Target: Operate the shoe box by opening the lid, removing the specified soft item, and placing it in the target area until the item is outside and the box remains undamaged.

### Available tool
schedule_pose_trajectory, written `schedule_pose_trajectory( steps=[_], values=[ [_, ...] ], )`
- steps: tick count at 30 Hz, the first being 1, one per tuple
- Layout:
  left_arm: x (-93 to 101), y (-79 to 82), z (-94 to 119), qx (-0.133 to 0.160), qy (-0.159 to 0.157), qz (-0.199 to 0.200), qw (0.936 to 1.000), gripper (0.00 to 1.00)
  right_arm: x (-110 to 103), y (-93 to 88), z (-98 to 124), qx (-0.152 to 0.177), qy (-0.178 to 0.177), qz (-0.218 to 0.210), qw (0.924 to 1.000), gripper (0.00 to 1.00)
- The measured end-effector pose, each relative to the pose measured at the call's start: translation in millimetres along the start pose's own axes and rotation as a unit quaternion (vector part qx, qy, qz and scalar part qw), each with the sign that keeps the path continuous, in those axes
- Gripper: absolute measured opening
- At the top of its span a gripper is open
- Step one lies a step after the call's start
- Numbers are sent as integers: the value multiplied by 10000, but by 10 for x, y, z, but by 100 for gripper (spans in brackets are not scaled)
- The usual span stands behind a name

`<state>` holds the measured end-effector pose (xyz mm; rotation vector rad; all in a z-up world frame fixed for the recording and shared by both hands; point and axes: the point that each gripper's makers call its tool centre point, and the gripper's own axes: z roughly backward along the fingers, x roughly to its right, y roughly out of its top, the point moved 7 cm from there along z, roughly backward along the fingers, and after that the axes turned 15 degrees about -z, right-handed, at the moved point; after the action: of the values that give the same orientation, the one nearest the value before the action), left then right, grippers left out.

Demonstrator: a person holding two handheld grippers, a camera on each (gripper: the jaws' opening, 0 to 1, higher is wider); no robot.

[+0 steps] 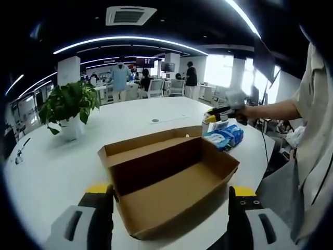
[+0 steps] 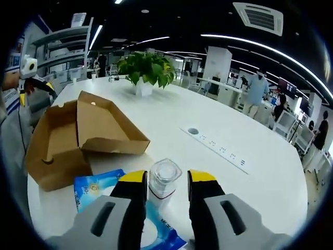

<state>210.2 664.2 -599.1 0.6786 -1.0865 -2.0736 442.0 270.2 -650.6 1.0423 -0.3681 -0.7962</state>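
Note:
The brown cardboard shoe box (image 1: 171, 182) sits open on the white table, its lid (image 1: 145, 146) folded back and its inside bare. My left gripper (image 1: 170, 195) is open wide, with a jaw on either side of the box's near end. A soft blue pack (image 1: 225, 136) lies on the table beside the box. My right gripper (image 1: 221, 113), in a person's hand, hovers over that pack. In the right gripper view, the right gripper (image 2: 164, 182) is open above the blue pack (image 2: 96, 188), and a small clear bottle (image 2: 164, 176) stands between its jaws. The box (image 2: 78, 135) is at the left.
A potted green plant (image 1: 70, 107) (image 2: 145, 67) stands on the round white table (image 2: 234, 104). A socket strip (image 2: 218, 148) is set into the tabletop. The person's body (image 1: 312, 135) is close at the table edge. Several people and desks are far behind.

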Motion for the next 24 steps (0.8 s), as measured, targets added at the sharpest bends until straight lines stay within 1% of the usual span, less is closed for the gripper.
schedule_pose_trajectory(
  steps=[3,7,8,9,12,14,18,22,24],
  values=[
    [-23,-20,0,-55,54,-10,10000,92,-29,14,20,-1,6,-4,10000,31],
    [-58,-54,-1,-133,146,-22,9998,84,-67,52,48,20,-20,4,10000,32],
    [-70,-65,-6,-159,180,-28,9997,83,-66,61,53,28,-24,8,10000,32],
    [-93,-94,-9,-246,264,-56,9993,83,-89,89,71,47,-16,-3,10000,32],
    [-113,-132,-21,-294,300,-57,9991,80,-128,136,99,46,-18,-6,10000,34],
    [-129,-159,-24,-330,329,-57,9989,77,-158,184,130,85,-17,-25,10000,34],
    [-163,-207,-35,-403,419,-33,9983,71,-243,257,171,57,-13,68,10000,34],
    [-189,-266,-43,-551,493,-35,9973,60,-353,322,202,-1,27,165,9999,33],
    [-202,-285,-46,-581,520,-22,9970,58,-376,346,197,-10,54,185,9998,31]
  ],
)
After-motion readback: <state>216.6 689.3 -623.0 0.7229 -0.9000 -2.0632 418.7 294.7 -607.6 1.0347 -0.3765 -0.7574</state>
